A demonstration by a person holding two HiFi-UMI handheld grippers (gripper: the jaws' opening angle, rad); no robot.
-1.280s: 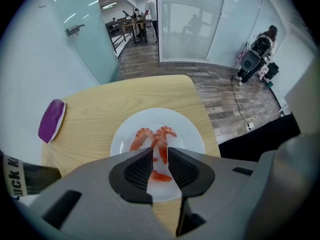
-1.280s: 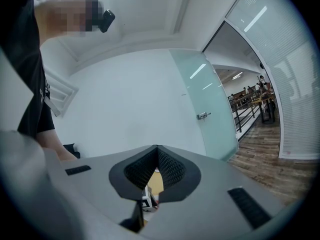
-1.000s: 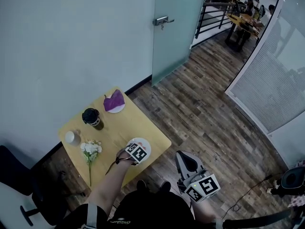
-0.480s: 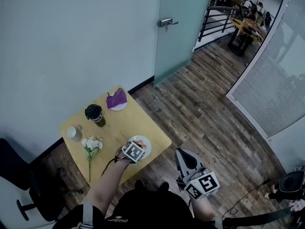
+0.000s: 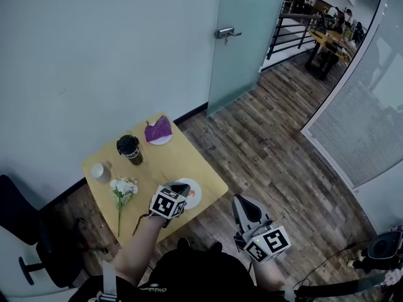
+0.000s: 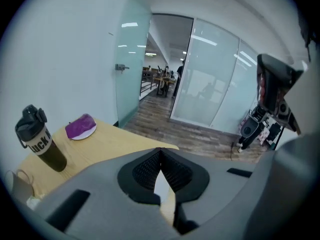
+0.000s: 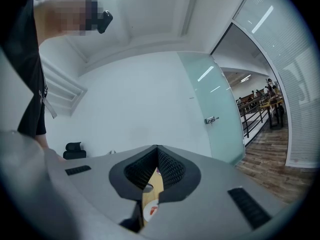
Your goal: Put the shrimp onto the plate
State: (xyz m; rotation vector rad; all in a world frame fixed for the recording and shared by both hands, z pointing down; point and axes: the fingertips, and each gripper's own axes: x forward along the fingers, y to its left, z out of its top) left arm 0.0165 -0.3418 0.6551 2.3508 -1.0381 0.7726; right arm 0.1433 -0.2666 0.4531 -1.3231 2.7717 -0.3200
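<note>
An orange shrimp (image 5: 191, 194) lies on the small white plate (image 5: 194, 185) near the front edge of the yellow table (image 5: 157, 162). My left gripper (image 5: 179, 187) hovers at the plate's left rim, jaws shut and holding nothing. In the left gripper view its jaws (image 6: 160, 154) meet at the tip, with a white sliver below. My right gripper (image 5: 247, 207) hangs off the table to the right, above the wooden floor, also shut and empty. Through the slit under its jaws (image 7: 157, 151) the right gripper view shows the plate (image 7: 148, 215) and the shrimp (image 7: 152, 209).
A purple item on a second plate (image 5: 158, 132), a black lidded cup (image 5: 129, 148), a white cup (image 5: 99, 171) and white flowers (image 5: 123, 189) share the table. A wall runs behind it, a glass door (image 5: 242, 36) stands at the right, and a dark chair (image 5: 25, 231) at the left.
My left gripper has drawn back from over the plate toward the person, uncovering the shrimp on the plate. The head camera has shifted slightly. The right gripper has stayed put.
</note>
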